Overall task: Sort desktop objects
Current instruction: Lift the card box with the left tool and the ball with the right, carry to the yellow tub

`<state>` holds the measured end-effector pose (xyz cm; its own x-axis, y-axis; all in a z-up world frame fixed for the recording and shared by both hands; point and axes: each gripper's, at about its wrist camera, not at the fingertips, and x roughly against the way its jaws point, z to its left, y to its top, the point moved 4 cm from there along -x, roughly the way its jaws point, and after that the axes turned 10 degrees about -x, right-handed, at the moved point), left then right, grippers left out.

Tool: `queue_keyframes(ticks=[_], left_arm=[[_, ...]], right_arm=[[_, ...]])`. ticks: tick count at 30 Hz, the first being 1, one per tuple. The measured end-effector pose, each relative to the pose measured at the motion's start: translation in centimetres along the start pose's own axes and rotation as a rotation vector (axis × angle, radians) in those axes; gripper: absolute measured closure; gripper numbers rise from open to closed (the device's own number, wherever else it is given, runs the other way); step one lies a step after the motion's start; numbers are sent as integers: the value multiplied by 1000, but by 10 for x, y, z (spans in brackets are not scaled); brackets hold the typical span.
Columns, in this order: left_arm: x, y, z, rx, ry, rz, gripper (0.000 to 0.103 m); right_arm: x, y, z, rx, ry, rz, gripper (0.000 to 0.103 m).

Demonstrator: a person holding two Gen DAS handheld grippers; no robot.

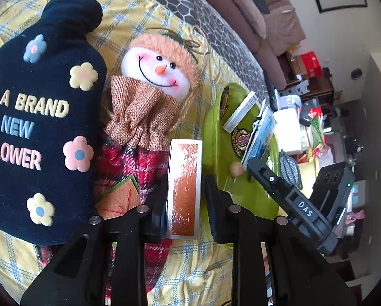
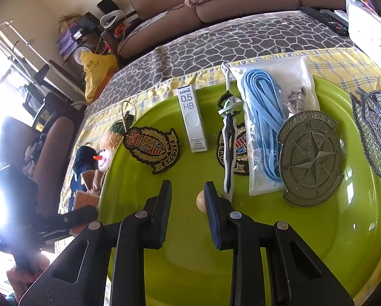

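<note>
My left gripper (image 1: pixel 185 191) is open, its fingers on either side of an orange, white-edged card box (image 1: pixel 184 188) lying on the snowman doll (image 1: pixel 152 97), apart from it. A navy plush bottle (image 1: pixel 42 117) lies to the left. My right gripper (image 2: pixel 186 193) is open and empty above the green tray (image 2: pixel 180 262). A small beige ball (image 2: pixel 200 201) sits by its right finger. The tray holds a crest patch (image 2: pixel 152 149), a lead case (image 2: pixel 192 119), a sword charm (image 2: pixel 228 140), bagged blue laces (image 2: pixel 261 127) and a compass patch (image 2: pixel 310 162).
A yellow checked cloth (image 1: pixel 190 262) covers the table. A grey mesh pouch (image 2: pixel 376 137) lies at the tray's right edge. The right gripper's body (image 1: pixel 292 199) shows over the tray in the left wrist view. A sofa (image 2: pixel 215 7) stands behind the table.
</note>
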<state>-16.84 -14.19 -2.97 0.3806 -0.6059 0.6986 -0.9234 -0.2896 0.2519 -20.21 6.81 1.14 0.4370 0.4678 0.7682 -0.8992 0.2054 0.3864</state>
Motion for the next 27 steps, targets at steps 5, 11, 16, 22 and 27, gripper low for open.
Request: queue_keyframes(ticks=[5, 11, 16, 22, 27], left_arm=[[3, -3, 3, 48, -2, -57, 86], [27, 4, 12, 115, -49, -122, 87], [56, 12, 17, 143, -98, -186, 87], [72, 18, 18, 154, -149, -236, 87], [70, 22, 15, 143, -166, -237, 87]], right_arm=[[1, 0, -1, -1, -6, -2, 75], [-4, -1, -2, 25, -35, 6, 75], [-8, -2, -1, 70, -93, -9, 73], [-25, -7, -6, 131, -186, 21, 73], [-29, -9, 1, 191, -214, 14, 80]])
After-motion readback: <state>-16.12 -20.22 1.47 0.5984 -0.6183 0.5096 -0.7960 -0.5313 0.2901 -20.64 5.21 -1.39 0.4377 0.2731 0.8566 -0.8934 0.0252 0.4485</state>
